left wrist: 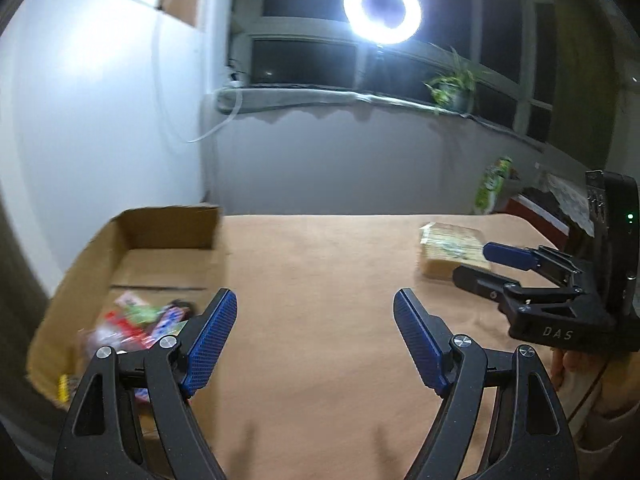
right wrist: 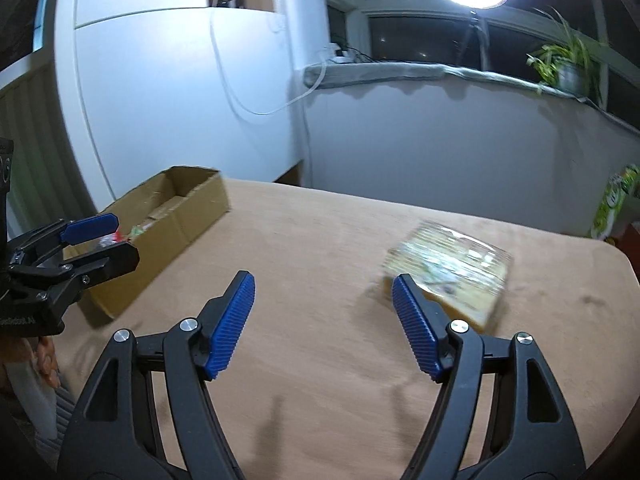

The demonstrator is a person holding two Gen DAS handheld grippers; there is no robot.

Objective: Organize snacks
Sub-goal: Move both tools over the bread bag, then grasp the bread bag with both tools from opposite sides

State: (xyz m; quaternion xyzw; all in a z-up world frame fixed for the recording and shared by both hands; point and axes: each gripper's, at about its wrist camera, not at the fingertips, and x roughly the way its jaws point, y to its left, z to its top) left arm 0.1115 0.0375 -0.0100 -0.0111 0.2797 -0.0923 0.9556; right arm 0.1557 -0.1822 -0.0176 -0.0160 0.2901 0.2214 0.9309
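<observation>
A clear-wrapped pack of yellow biscuits (right wrist: 448,270) lies on the tan table, just ahead and right of my open, empty right gripper (right wrist: 323,294); it also shows in the left wrist view (left wrist: 450,246). An open cardboard box (left wrist: 132,256) at the table's left holds several colourful snack packets (left wrist: 136,320). My left gripper (left wrist: 315,314) is open and empty beside the box's right wall. The right gripper (left wrist: 472,264) shows in the left wrist view next to the biscuit pack. The left gripper (right wrist: 116,240) shows in the right wrist view in front of the box (right wrist: 176,216).
The tan table (right wrist: 320,240) ends at a rounded right corner. A white wall and cabinet stand behind the box. A ring light (left wrist: 382,10) and a potted plant (left wrist: 454,84) are at the window sill. A green package (right wrist: 612,204) sits beyond the table's far right.
</observation>
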